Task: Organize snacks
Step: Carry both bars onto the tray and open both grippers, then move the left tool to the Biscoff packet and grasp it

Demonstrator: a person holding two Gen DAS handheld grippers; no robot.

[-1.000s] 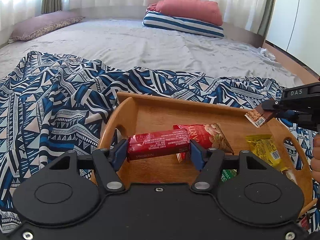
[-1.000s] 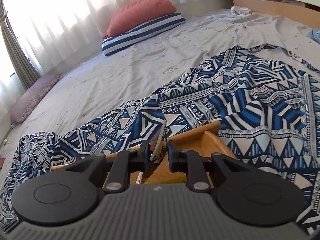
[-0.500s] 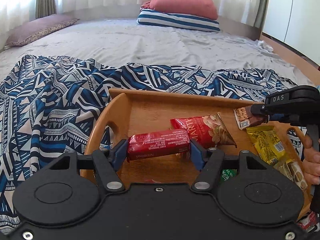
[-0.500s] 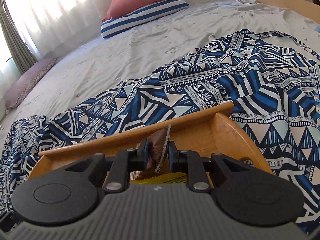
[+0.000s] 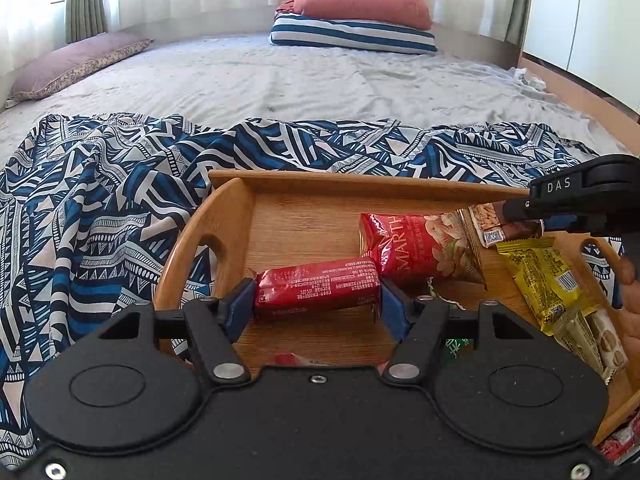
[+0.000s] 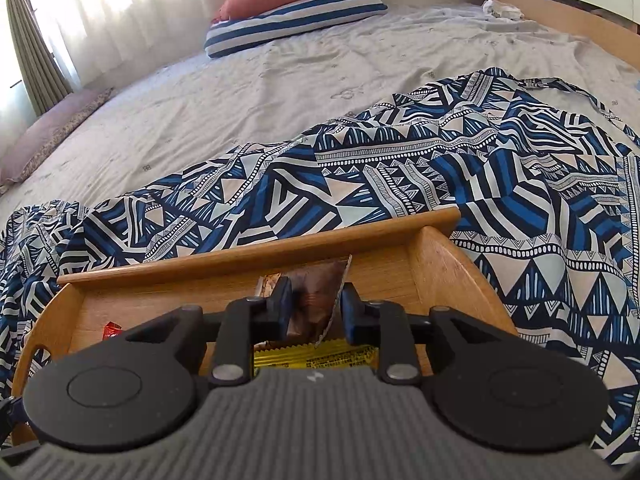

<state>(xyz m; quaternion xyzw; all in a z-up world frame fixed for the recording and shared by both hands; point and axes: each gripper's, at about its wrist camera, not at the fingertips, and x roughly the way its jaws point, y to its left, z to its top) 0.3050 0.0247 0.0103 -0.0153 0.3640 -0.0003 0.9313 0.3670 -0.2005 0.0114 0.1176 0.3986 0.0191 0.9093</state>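
Observation:
A wooden tray (image 5: 320,184) lies on a blue patterned cloth on the bed. My left gripper (image 5: 318,300) is shut on a red snack bar (image 5: 316,288) and holds it over the tray's left part. My right gripper (image 6: 314,312) is shut on a brown snack packet (image 6: 310,296), low over the tray's far right side. It also shows in the left wrist view (image 5: 576,204), where the packet (image 5: 492,226) lies beside a red nut bag (image 5: 420,244). A yellow packet (image 5: 540,280) lies in the tray below it.
The patterned cloth (image 5: 100,220) is bunched up left of the tray. More small wrapped snacks (image 5: 604,344) lie at the tray's right end. Pillows (image 5: 360,20) sit at the far end of the bed. A wooden bed frame edge (image 6: 560,4) runs along the right.
My right gripper has come down with the brown packet from above the tray rim to low inside the tray. My left gripper still holds the red bar, moved slightly forward.

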